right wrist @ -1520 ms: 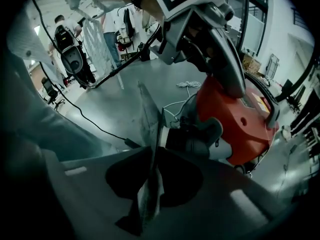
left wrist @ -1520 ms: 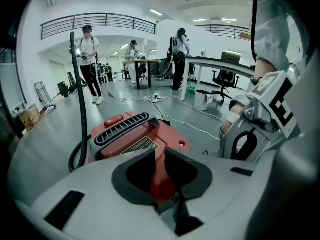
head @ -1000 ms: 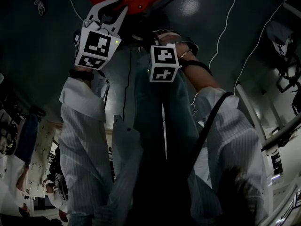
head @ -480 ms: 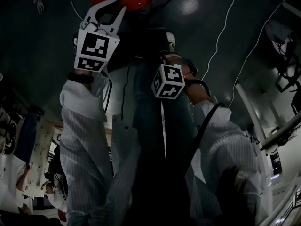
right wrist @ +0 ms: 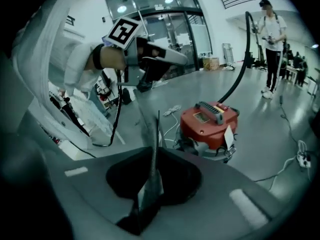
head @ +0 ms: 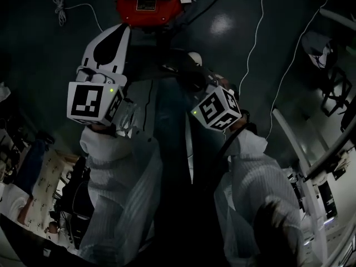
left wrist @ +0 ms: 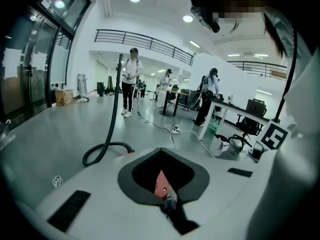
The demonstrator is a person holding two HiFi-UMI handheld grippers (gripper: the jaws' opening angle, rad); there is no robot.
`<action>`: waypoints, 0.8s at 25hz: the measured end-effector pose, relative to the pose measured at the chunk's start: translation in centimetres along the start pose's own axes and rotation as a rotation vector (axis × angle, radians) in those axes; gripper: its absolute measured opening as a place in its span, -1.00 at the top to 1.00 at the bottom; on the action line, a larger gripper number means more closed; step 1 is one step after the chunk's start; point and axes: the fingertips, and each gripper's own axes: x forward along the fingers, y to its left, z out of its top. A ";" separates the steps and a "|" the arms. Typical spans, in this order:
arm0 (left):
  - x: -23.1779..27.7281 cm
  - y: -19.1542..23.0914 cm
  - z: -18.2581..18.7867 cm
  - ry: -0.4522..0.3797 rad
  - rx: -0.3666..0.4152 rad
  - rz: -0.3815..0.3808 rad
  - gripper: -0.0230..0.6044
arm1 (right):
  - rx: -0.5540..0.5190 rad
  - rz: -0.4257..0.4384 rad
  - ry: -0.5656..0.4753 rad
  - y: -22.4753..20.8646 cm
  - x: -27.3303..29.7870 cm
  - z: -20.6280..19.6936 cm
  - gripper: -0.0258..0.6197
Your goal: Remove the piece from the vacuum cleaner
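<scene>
Grey floor [right wrist: 280,134] | red vacuum cleaner [right wrist: 207,124] stands beyond your right gripper [right wrist: 150,194] | its jaws pinch the thin piece [right wrist: 155,156] upright, apart from the cleaner | your left gripper [left wrist: 167,204]: jaws pressed together, empty

Glossy red plastic vacuum cleaner [right wrist: 207,126], smooth floor [left wrist: 50,134]

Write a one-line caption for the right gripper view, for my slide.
Right gripper shut on a thin grey flat piece held edge-on, red canister vacuum cleaner on the grey floor behind.
</scene>
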 end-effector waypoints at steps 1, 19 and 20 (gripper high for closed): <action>-0.8 -0.6 1.6 -0.021 0.003 0.003 0.92 | 0.024 -0.027 -0.027 -0.3 -1.4 0.9 0.83; -15.7 -9.7 20.6 -0.297 -0.092 0.152 0.92 | 0.167 -0.359 -0.494 -0.6 -26.4 18.8 0.83; -16.3 -10.3 21.4 -0.294 -0.063 0.144 0.92 | 0.162 -0.369 -0.504 -0.3 -27.3 19.6 0.83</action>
